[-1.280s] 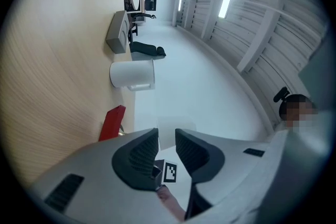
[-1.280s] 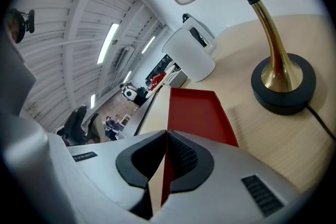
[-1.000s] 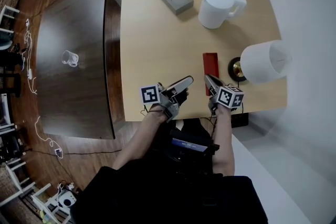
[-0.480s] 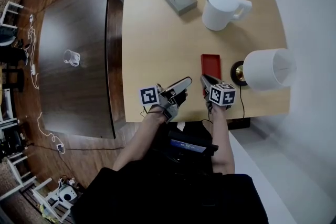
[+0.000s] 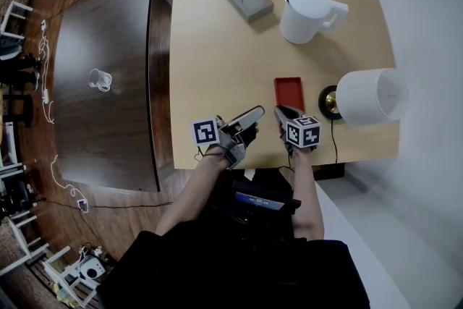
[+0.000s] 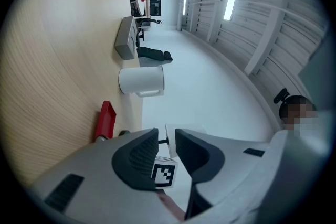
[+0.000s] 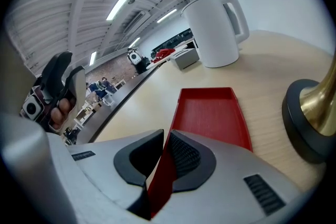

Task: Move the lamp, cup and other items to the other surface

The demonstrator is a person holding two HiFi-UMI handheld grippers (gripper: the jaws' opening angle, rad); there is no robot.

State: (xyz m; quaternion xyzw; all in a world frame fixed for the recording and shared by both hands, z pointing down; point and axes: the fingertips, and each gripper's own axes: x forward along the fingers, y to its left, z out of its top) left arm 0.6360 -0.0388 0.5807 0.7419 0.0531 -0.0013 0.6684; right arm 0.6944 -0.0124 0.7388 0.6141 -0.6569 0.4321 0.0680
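Only clear glass cup (image 5: 98, 79) relocated — right gripper (image 5: 281, 112) fingers, just opening, astride red plastic tray (image 5: 288, 90) beside white-shaded lamp (image 5: 370, 95); left gripper (image 5: 253, 114) fingers parted, empty.

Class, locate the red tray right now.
Head view: red tray, near right of the light table beside the lamp base; the right gripper, whose jaws have just been opening, straddles its near-left corner.

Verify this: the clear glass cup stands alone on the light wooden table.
Wrong table. The clear glass cup stands alone on the dark brown table, not the light wooden table, as the head view shows.
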